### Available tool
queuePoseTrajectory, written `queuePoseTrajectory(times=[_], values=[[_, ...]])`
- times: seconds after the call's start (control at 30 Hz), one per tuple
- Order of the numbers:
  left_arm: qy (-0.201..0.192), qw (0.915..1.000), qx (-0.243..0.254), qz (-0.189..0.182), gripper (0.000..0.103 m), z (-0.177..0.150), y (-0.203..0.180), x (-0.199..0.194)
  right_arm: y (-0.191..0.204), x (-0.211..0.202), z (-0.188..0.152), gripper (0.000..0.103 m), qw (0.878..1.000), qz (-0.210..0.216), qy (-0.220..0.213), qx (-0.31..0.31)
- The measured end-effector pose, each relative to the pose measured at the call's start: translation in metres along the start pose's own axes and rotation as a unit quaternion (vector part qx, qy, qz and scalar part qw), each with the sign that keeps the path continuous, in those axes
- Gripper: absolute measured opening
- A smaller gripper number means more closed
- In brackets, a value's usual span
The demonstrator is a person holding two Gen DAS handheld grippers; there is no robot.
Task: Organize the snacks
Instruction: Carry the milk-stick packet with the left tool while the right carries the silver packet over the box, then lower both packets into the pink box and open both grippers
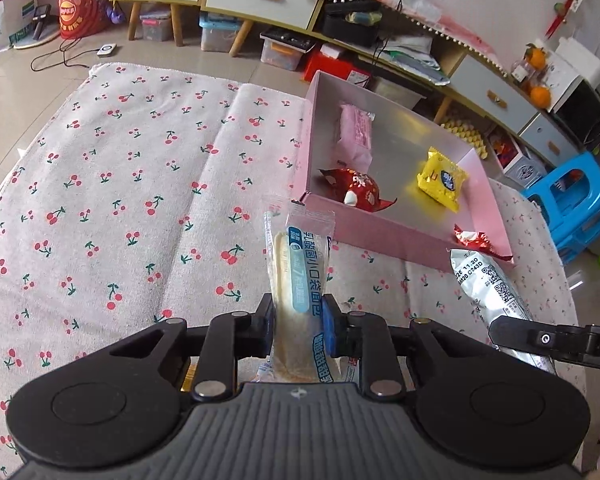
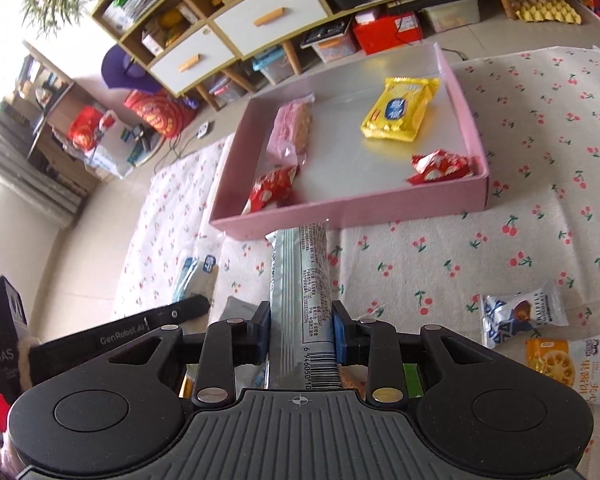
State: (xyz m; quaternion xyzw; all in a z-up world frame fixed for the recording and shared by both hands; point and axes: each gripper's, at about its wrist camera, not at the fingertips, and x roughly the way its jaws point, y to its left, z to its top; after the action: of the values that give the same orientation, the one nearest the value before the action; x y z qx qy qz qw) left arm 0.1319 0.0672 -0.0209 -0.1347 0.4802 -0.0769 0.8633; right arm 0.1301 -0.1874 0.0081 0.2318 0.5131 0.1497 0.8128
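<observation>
My left gripper [image 1: 298, 320] is shut on a clear bread packet with blue print [image 1: 300, 268], held upright above the cherry-print cloth, just short of the pink box [image 1: 380, 236]. My right gripper [image 2: 302, 328] is shut on a long silver snack packet [image 2: 302, 280], which points at the pink box [image 2: 348, 212]; the packet also shows in the left wrist view [image 1: 488, 284]. In the box lie a pink packet [image 2: 292, 128], a yellow packet [image 2: 400, 108] and two red wrapped snacks [image 2: 272, 188] [image 2: 440, 166].
On the cloth to the right lie a blue-white snack bag [image 2: 520, 312] and an orange-white biscuit packet [image 2: 572, 364]. Cabinets [image 2: 228, 36] with storage bins stand behind the box. A blue plastic stool [image 1: 572, 204] is at the right.
</observation>
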Motion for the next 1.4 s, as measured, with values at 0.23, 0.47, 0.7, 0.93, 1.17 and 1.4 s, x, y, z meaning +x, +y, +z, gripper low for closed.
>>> queuePoseTrajectory(times=[0.23, 0.47, 0.7, 0.93, 1.17, 1.4], values=[[-0.010, 0.9995, -0.014, -0.027, 0.021, 0.009, -0.007, -0.002, -0.007, 0.002, 0.037, 0.029, 0.999, -0.005, -0.035, 0.025], [-0.018, 0.9980, -0.039, -0.046, 0.021, 0.017, -0.007, 0.000, -0.026, 0.032, 0.076, 0.029, 0.996, -0.006, -0.078, 0.044], [-0.039, 0.9971, -0.039, -0.053, 0.021, 0.023, -0.015, 0.006, -0.036, 0.065, 0.091, 0.030, 0.996, 0.010, -0.076, 0.051], [-0.047, 0.9970, -0.035, -0.051, 0.021, 0.024, -0.024, 0.015, -0.040, 0.084, 0.090, 0.030, 0.998, 0.001, -0.059, 0.025], [-0.058, 0.9969, -0.031, -0.043, 0.021, 0.036, -0.030, 0.018, -0.049, 0.085, 0.094, 0.043, 0.998, 0.012, -0.051, 0.041], [-0.065, 0.9968, -0.020, -0.042, 0.021, 0.049, -0.047, 0.038, -0.051, 0.073, 0.100, 0.060, 0.997, 0.012, -0.066, 0.044]])
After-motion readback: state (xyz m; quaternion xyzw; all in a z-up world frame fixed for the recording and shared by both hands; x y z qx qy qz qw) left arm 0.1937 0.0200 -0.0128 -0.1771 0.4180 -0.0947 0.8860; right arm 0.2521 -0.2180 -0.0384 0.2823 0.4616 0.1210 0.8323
